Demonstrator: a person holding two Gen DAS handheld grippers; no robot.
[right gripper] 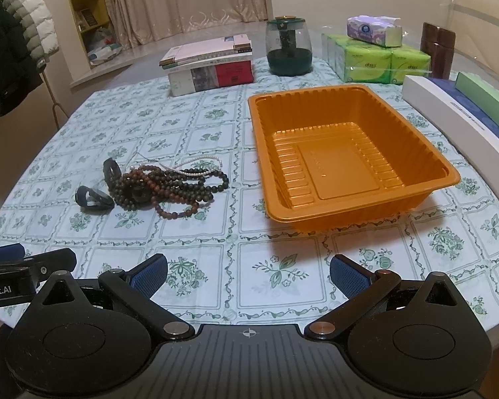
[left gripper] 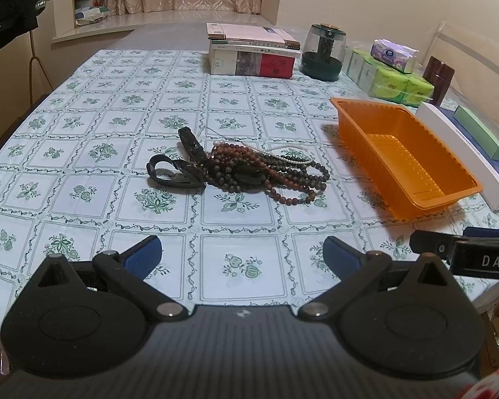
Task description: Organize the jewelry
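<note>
Left of orange tray (right gripper: 349, 153): bead pile (right gripper: 169, 183) untouched, tray empty. My left gripper (left gripper: 243, 252) & right gripper (right gripper: 248, 271) wide open, holding nothing; all sorting pending.

White capitals reading "DAS", cut off by the frame edge, stand on the black body of the right gripper (left gripper: 462, 249) as it juts into the left wrist view. In the right wrist view, the left gripper (right gripper: 23, 266) carries white lettering "Robot.AI" on its black side, the first letter partly clipped. Printing on the stacked books (right gripper: 209, 66), the green tissue packs (right gripper: 376, 63) and the purple tissue pack (right gripper: 372, 30) is too small and blurred to make out.
</note>
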